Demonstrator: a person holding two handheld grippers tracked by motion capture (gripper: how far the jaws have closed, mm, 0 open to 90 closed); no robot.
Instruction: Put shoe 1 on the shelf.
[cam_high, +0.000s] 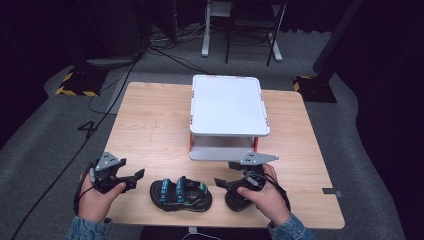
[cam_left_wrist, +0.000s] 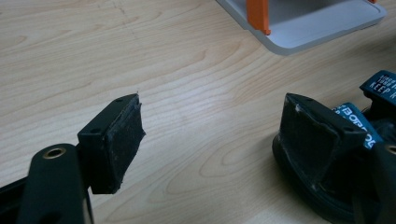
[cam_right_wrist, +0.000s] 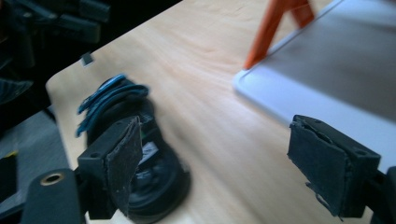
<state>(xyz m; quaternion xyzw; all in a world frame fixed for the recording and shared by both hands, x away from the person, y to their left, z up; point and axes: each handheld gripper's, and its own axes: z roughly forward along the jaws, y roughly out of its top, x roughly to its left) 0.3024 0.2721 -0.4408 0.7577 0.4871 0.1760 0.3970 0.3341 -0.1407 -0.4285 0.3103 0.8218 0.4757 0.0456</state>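
White two-tier rack (cam_high: 228, 106) w/ orange legs, wood table (cam_high: 150, 130)

Two forearms in denim sleeves enter from 6 o'clock, each hand gripping a black two-jaw gripper. Left gripper (cam_high: 136, 177) – at 8 o'clock, low over the table, jaws wide apart w/ nothing between them, tips pointing toward 3. Right gripper (cam_high: 221, 183) – at 5 o'clock, jaws spread wide & empty, tips pointing toward 9.

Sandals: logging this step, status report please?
Left gripper open, right gripper open, nothing held. Black sandal on table between them. Shelf behind, path clear.
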